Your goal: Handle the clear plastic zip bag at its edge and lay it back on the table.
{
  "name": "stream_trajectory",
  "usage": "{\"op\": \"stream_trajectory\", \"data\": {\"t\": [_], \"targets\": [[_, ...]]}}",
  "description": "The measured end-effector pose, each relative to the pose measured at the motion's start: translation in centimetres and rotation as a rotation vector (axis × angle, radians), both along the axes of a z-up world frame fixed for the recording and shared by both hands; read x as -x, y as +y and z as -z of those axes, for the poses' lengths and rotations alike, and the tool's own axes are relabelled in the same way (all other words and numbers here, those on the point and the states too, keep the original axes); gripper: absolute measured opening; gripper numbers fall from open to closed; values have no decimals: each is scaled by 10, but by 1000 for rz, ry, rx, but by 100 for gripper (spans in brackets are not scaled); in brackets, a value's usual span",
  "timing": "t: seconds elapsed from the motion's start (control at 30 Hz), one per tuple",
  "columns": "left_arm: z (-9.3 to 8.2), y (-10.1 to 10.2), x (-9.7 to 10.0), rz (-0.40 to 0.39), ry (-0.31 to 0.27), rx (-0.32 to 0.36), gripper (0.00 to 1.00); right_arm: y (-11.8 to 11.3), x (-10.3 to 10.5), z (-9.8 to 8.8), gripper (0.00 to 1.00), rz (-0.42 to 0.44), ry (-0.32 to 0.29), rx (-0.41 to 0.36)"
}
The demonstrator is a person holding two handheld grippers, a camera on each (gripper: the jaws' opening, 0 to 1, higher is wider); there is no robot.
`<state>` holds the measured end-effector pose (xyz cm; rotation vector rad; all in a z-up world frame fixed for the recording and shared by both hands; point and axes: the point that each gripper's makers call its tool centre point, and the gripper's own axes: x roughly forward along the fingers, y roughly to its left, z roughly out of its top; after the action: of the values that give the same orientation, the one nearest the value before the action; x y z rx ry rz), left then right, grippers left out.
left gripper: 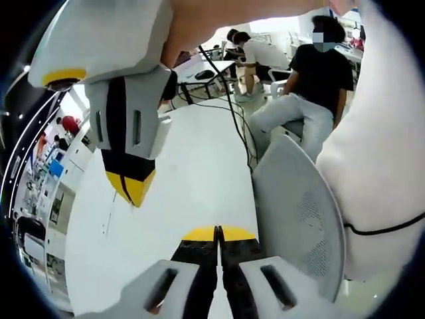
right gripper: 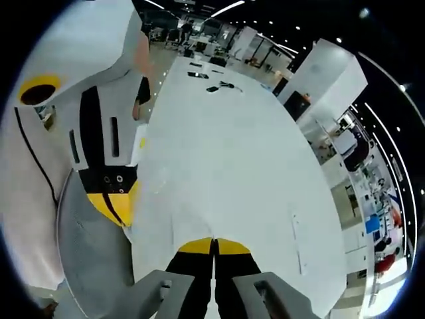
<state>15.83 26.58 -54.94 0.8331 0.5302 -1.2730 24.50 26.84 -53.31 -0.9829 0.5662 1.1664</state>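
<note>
My left gripper (left gripper: 218, 234) rises from the bottom of the left gripper view over the white table (left gripper: 192, 159), its yellow-tipped jaws pressed together. I can make out nothing between them. The right gripper (left gripper: 133, 188) hangs in from the upper left of that view, tips together, a little above the table. In the right gripper view my right gripper (right gripper: 214, 246) is shut over the same long table (right gripper: 232, 153), and the left gripper (right gripper: 111, 199) stands at the left, tips closed. Whether a clear film lies on the tabletop I cannot tell.
A grey perforated chair back (left gripper: 299, 212) stands at the table's edge, also seen as the chair (right gripper: 86, 252). A seated person (left gripper: 319, 80) is beyond it. A white sleeve (left gripper: 385, 166) crowds the right. Small dark items (right gripper: 214, 83) lie at the table's far end. A black cable (left gripper: 232, 113) runs along the edge.
</note>
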Motion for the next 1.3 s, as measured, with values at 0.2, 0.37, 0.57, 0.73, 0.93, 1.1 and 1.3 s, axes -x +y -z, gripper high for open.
{"op": "stream_trajectory", "data": {"t": [0.2,0.37,0.57,0.73,0.93,1.1,1.3], "targets": [[1,3,0,-8,1,12,0,0,-4,-3,0,15,-8,-8],[1,5,2,-13,-1,21,0,-1,-7,-5,0,28,-12,-14],[4,6,3,-14,-12,23,0,-1,-10,-7,0,37,-15,-22],[5,5,2,-25,-43,34,0,-2,-13,-9,0,46,-21,-33],[5,5,2,-30,-61,34,0,-1,-15,-10,0,45,-29,-39],[8,5,3,-27,-76,26,0,-1,-17,-11,0,49,-26,-52],[5,3,3,-34,-70,41,0,0,-18,-15,0,48,-36,-60]]}}
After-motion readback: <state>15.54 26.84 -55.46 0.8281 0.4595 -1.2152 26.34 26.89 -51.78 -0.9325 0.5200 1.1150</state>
